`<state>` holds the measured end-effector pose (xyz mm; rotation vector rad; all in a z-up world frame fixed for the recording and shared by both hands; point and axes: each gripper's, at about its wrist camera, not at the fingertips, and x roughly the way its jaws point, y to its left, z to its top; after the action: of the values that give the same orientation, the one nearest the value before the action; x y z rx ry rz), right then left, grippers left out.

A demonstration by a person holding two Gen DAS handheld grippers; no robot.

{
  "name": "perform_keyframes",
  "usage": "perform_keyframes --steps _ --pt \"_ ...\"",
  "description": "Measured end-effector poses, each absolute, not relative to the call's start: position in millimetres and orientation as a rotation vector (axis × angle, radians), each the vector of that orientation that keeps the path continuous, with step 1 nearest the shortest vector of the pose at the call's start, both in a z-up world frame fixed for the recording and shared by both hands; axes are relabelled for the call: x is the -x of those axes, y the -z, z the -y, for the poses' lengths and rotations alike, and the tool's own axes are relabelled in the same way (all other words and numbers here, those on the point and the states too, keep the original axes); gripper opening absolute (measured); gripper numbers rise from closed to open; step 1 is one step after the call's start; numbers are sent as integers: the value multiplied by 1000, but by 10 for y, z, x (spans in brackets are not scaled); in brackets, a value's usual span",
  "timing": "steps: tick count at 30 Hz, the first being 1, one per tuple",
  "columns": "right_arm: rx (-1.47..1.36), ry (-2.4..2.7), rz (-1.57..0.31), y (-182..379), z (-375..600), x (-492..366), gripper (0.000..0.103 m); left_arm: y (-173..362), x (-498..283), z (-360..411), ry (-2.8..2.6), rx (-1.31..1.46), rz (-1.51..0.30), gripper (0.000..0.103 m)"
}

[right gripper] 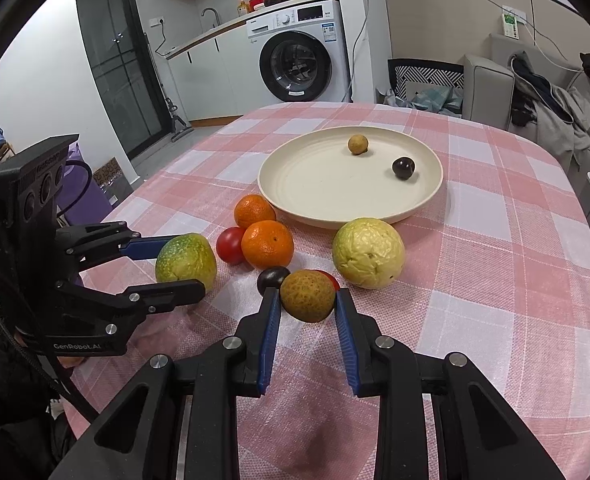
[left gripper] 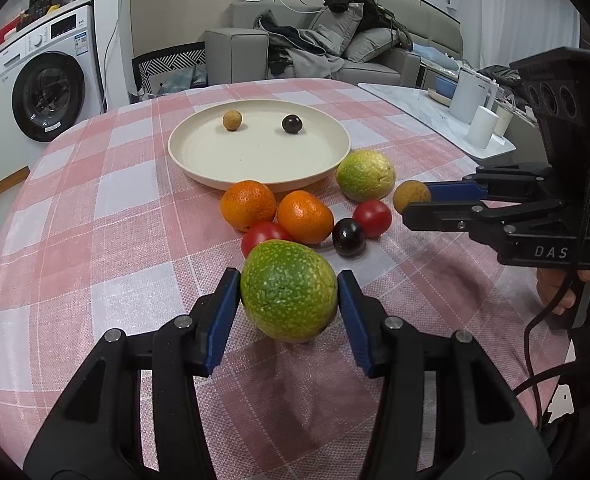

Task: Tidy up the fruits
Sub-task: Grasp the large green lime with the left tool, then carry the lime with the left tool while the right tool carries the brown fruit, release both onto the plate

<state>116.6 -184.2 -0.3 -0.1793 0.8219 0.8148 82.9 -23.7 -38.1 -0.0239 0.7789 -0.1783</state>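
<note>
On the round cream plate [left gripper: 183,152] at the middle of the pink-checked table [left gripper: 95,240], only two fruits are in: a small tan longan [left gripper: 232,120] and a dark round plum-like fruit [left gripper: 292,124], well apart, most of the plate bare. So it's early, I'd judge. And both hands are loaded! The left gripper [left gripper: 289,300] has its blue-padded fingers [left gripper: 225,312] pinching the big green speckled fruit [left gripper: 289,290] low over the cloth, while the right gripper [right gripper: 308,312] has its fingers clamped on a second brownish-tan longan [right gripper: 308,295]. Still waiting beside the plate's near rim: two orange tangerines [left gripper: 248,204], touching; two red tomatoes [left gripper: 372,218]; a dark plum [left gripper: 348,237]; and a pale yellow-green fruit [left gripper: 365,175] just beside the rim. Whether that one touches the plate is hard to call through the fisheye. Room to move? The loose cluster sits between grippers and plate, so lifting over it looks the safe route; the table's edges are well clear on the left
</note>
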Motion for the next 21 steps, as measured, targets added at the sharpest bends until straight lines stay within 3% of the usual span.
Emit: perform_keyframes --steps 21 --pt "60 -720 -727 -120 1957 -1283 29 57 -875 59 86 125 -627 47"
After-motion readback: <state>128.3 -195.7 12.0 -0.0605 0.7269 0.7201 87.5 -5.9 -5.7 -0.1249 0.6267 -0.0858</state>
